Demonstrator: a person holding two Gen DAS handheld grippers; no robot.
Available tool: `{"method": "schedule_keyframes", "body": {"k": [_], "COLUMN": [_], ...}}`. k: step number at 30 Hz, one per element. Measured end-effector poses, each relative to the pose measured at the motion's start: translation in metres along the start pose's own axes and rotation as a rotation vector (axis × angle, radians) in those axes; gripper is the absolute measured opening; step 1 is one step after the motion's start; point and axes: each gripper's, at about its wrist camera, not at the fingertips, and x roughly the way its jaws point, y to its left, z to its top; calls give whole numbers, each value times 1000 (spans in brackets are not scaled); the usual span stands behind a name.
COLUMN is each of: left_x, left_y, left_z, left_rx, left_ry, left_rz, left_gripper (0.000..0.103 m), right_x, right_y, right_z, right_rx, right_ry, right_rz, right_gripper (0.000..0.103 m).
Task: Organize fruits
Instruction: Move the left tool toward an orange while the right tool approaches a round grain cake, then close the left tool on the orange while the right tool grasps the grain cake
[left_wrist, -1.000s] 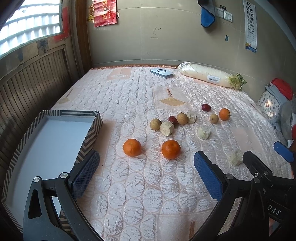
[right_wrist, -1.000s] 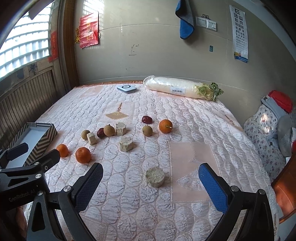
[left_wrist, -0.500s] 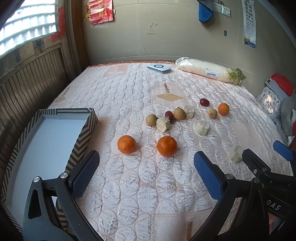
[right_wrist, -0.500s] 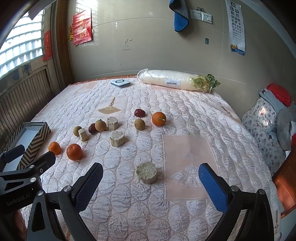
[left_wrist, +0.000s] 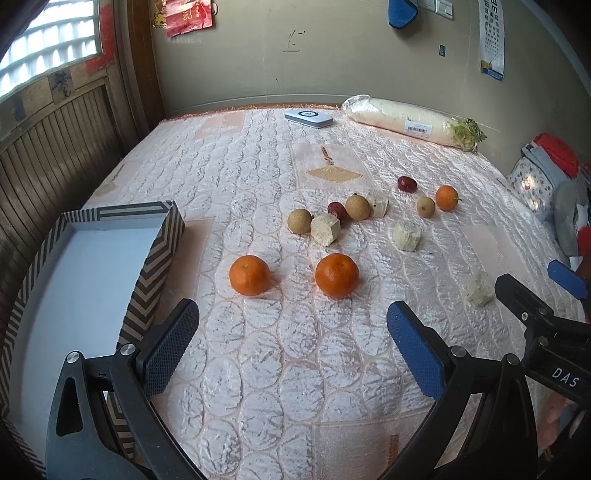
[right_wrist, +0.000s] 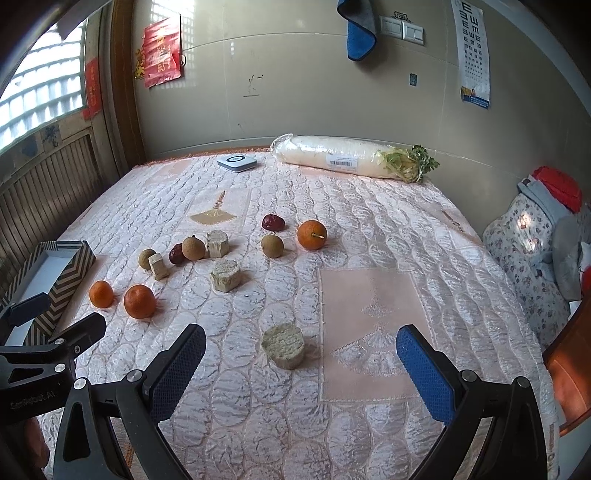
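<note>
Quilted bed (left_wrist: 258, 369) looms closer: both claws, left (left_wrist: 291, 343) and right (right_wrist: 301, 373), have advanced, spread wide and empty, oranges (left_wrist: 249, 275) just ahead of the left; picking hasn't begun.

In the left wrist view the striped box (left_wrist: 159, 254) runs out of the picture at the left edge, and its near corner is hidden behind the left hand-held gripper (left_wrist: 291, 347). The right hand-held gripper (left_wrist: 535, 314) enters from the right edge, so only one dark arm and a blue pad show; its opening cannot be judged there. A red date (left_wrist: 337, 209) sits half hidden behind a pale cut chunk (left_wrist: 325, 229). In the right wrist view the barcode label (right_wrist: 341, 161) on the wrapped radish (right_wrist: 332, 153) is too small to read, and the bundle of clothes (right_wrist: 535, 236) is cut off by the right edge.
</note>
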Motion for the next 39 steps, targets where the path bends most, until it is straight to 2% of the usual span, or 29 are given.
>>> {"method": "schedule_keyframes", "body": {"k": [7, 9, 12, 14, 15, 16, 19, 22, 23, 28, 34, 36, 37, 39], "left_x": [13, 19, 31, 41, 46, 50, 55, 52, 52, 55, 57, 58, 58, 58], "left_y": [-13, -17, -18, -16, -14, -12, -10, -16, -18, -16, -16, -17, -18, -18], "left_z": [12, 14, 15, 15, 15, 14, 14, 14, 14, 13, 16, 17, 17, 16], "left_rx": [35, 54, 52, 37, 27, 16, -3, 21, 27, 17, 11, 18, 23, 31], "left_ry": [3, 8, 38, 72, 90, 104, 122, 112, 114, 124, 127, 125, 123, 119], "left_rz": [-28, -31, -49, -53, -61, -69, -100, -114, -117, -120, -130, -125, -121, -119], "left_gripper": [102, 99, 87, 70, 66, 57, 55, 39, 37, 36, 36, 36, 36, 34], "right_x": [6, 9, 14, 19, 20, 23, 29, 37, 40, 62, 90, 97, 102, 105], "right_y": [-1, 0, 2, 3, 3, 4, 7, 14, 17, 32, 37, 40, 43, 47], "right_z": [-1, 0, 1, 2, 3, 3, 6, 12, 14, 23, 35, 37, 38, 38], "right_rx": [-9, -18, -37, -47, -49, -51, -55, -68, -77, -134, -144, -158, -167, -179], "right_ry": [10, 14, 19, 27, 31, 35, 41, 41, 37, 50, 95, 109, 130, 131], "right_rz": [15, 21, 37, 56, 68, 78, 112, 157, 172, 211, 233, 234, 234, 240], "right_gripper": [98, 96, 88, 85, 84, 83, 80, 78, 78, 73, 59, 48, 36, 28]}}
